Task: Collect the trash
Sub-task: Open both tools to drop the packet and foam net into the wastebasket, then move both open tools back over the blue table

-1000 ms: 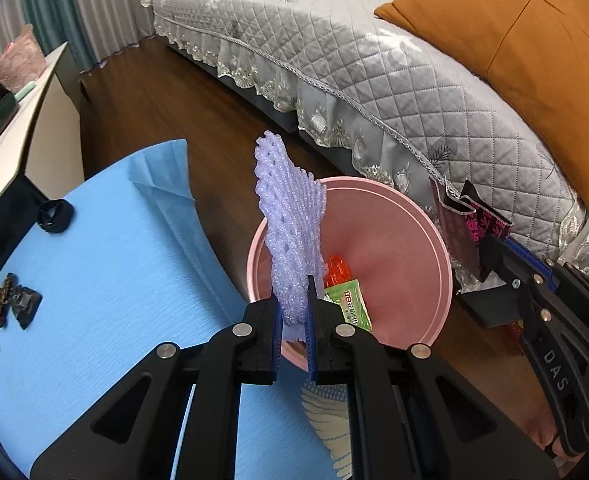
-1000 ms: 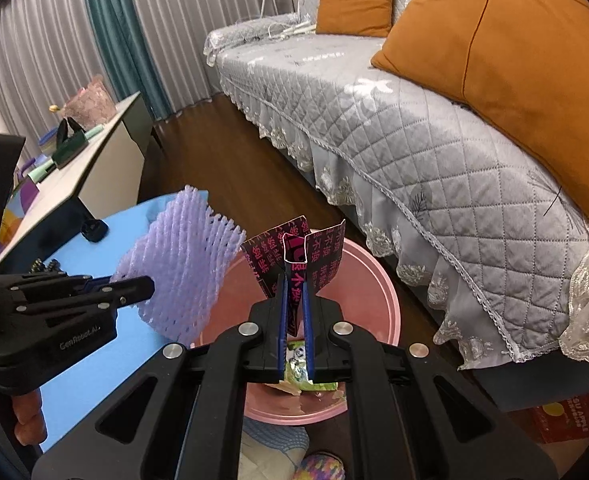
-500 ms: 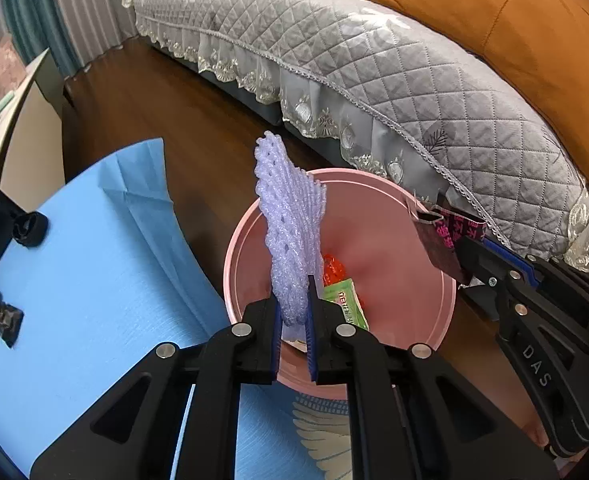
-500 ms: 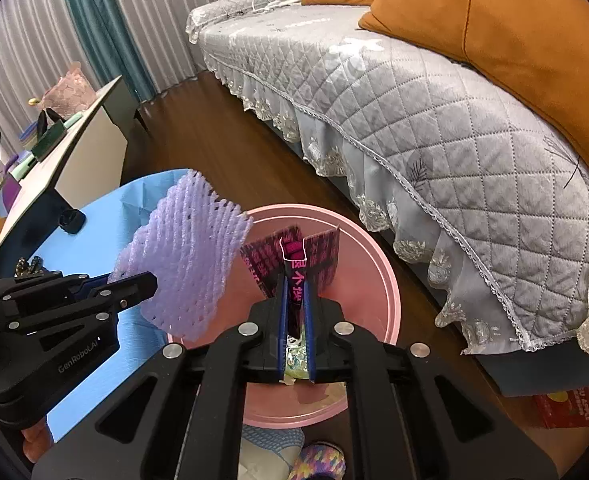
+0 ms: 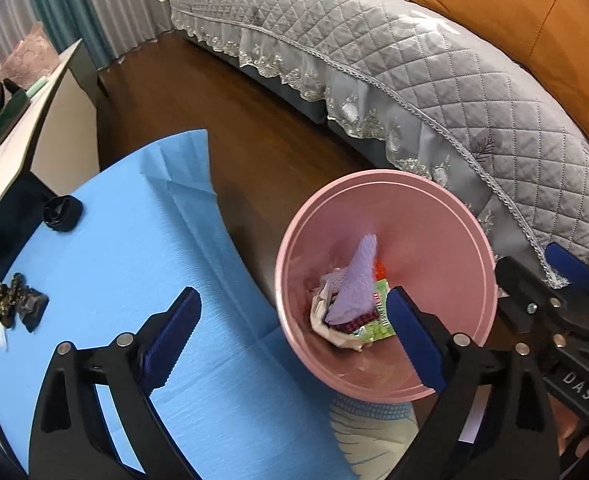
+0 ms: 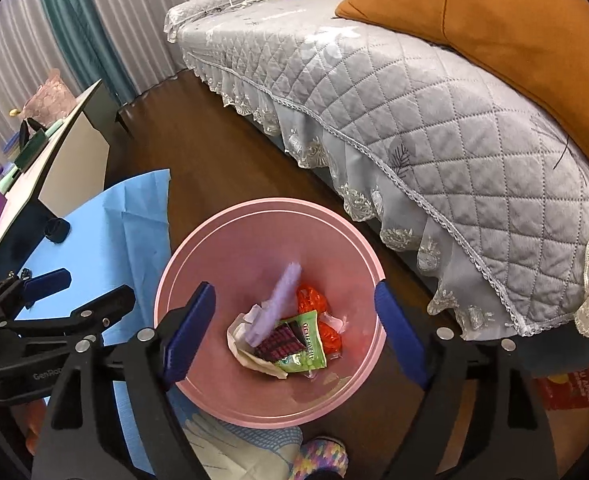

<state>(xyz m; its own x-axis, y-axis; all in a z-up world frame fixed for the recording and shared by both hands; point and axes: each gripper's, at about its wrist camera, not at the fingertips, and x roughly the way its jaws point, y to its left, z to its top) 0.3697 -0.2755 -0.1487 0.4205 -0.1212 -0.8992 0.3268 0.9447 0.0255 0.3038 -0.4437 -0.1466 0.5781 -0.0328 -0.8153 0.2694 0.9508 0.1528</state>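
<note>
Both my tongs are over the pink bin, jaws opening, nothing between them. Left tongs (image 5: 294, 344) spread wide in the lower half of the left view, one blue pad over the blue surface (image 5: 106, 280), the other over the near rim of the bin (image 5: 378, 178). Right tongs (image 6: 294, 332) likewise wide apart, straddling the bin (image 6: 270, 204) at lower centre of the right view.

Trash lies in the bottom of the bin: purple foam net (image 5: 358, 284), leaning on the pile, a dark pink-printed wrapper (image 6: 280, 342) just below it, a green packet (image 6: 306, 346) touching the wrapper, an orange wrapper (image 6: 312, 300) behind, crumpled white paper (image 6: 240, 340) on the left of the pile.

On the surface, left part of the left view: a black coiled strap (image 5: 62, 213) and a small dark cluster of bits (image 5: 16, 306), well apart from the bin. Grey quilted sofa (image 5: 434, 80) with orange cushion (image 5: 534, 28) fills the upper right. Bin stands on the dark wood floor (image 5: 222, 120) between surface and sofa.
</note>
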